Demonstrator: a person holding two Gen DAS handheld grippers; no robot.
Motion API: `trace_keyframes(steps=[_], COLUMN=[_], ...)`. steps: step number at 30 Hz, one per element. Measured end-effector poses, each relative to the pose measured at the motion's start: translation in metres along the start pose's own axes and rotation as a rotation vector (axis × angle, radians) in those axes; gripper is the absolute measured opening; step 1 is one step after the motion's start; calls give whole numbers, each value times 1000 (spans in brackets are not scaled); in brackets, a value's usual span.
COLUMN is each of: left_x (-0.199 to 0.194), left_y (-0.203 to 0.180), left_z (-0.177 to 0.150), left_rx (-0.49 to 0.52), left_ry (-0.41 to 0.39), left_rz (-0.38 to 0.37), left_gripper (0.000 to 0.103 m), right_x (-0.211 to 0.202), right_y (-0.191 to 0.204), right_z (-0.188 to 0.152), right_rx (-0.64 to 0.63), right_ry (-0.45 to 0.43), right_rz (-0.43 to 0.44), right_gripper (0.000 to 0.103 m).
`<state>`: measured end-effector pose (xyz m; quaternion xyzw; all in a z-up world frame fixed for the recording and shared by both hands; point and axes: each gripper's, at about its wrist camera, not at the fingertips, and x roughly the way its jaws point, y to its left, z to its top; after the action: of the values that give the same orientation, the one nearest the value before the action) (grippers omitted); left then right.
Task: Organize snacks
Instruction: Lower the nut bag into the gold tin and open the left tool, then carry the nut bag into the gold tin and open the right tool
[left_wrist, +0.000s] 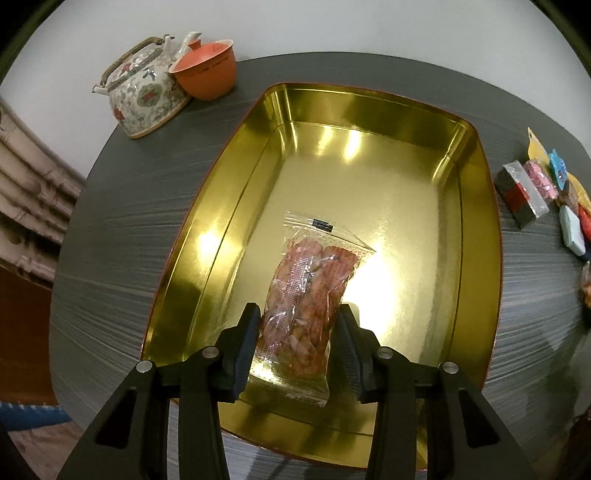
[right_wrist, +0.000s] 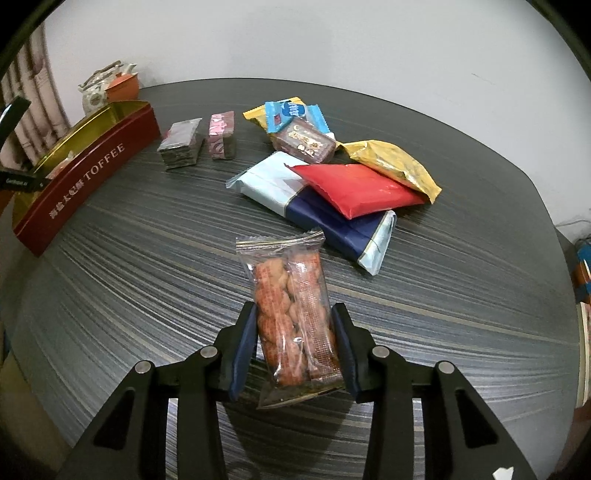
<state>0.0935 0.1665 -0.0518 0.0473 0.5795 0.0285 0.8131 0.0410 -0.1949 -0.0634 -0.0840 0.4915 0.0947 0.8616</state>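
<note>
Left gripper (left_wrist: 299, 314) narrowly parted, pads pressed to both sides of a clear twist-snack packet (left_wrist: 310, 295), lower end between the fingers, top seal leaning away over the gold floor of the tin (left_wrist: 229, 206). Small dark label on the packet's top seal, too small to read. Beyond the tin to the left, a floral teapot (left_wrist: 142, 94) touching an orange lidded cup (left_wrist: 207, 68). To the right of the tin, a row of small wrapped snacks at the table's edge of view, nearest a silver-and-red block (left_wrist: 519, 194).

Right gripper (right_wrist: 295, 317) likewise narrowly parted, jaws clamped on a second clear packet (right_wrist: 291, 317) of twisted fried snacks, red print on the wrapper not legible, its bottom seal at the grey striped table (right_wrist: 129, 295). Straight ahead, a pale-blue-and-navy pack (right_wrist: 332, 221) under a red pack (right_wrist: 354, 188), with a yellow pack (right_wrist: 402, 166) touching it on the right. Farther off, a brown sweet (right_wrist: 306, 142), a blue wrapper (right_wrist: 295, 112), and two small blocks, silver (right_wrist: 181, 144) and pink (right_wrist: 221, 136). Far left, the tin's red outer wall, marked "TOFFEE" in white after a line of Chinese characters. Teapot and cup behind it.
</note>
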Motion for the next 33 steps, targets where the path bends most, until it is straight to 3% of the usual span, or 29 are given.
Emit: trace_keyframes(steps=[6,10,14,23,33], left_x=[-2,-11,-32,-77,-78], left_y=[4,6,10,31,91], left_z=[-3,-5,-11,-31,-60], left_rx=[-16,-29,-47,-97,-251], left_ry=[-21,-46,-103,-205,-196], left_rz=[-51,-68,-99,-57,35], left_gripper=[45,56,58,61,65], right_x=[-8,-15,-23,-39,-43], right_y=[9,16,32,105,205], right_z=[4,8,18,69,110], right_rx=[23,27,6,-70,-201], right_ry=[-10,-21,-37,-114,-162], right_rz=[-6,9,27,146,257], right_gripper=[37,37,37,37,37])
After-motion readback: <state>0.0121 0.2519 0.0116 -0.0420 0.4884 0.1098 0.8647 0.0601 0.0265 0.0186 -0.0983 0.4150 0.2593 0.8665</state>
